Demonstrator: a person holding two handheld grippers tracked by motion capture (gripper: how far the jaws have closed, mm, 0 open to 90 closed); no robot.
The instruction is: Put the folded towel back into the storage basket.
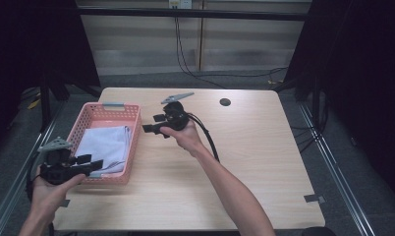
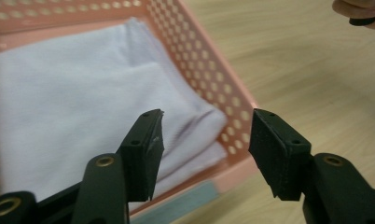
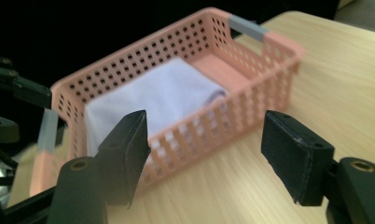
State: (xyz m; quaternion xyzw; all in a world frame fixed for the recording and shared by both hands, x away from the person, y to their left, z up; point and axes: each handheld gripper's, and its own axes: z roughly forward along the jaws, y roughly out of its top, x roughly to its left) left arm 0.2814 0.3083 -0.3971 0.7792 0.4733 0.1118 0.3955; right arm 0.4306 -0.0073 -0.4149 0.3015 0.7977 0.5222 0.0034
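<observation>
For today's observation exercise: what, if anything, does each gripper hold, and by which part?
Nothing is held. The left gripper and the right gripper are both open with nothing between them; the folded cloth lies in the pink basket.

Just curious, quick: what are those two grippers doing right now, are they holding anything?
Left gripper: open, holding nothing, over the pink basket.
Right gripper: open, holding nothing, beside the basket.

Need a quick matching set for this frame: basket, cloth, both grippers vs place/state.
1. basket
2. white cloth
3. left gripper
4. right gripper

a. open, over the bare tabletop beside the basket
b. folded, lying inside the basket
c. pink, perforated, on the table's left side
d. open, at the basket's near end

Pairs: 1-c, 2-b, 3-d, 4-a
</observation>
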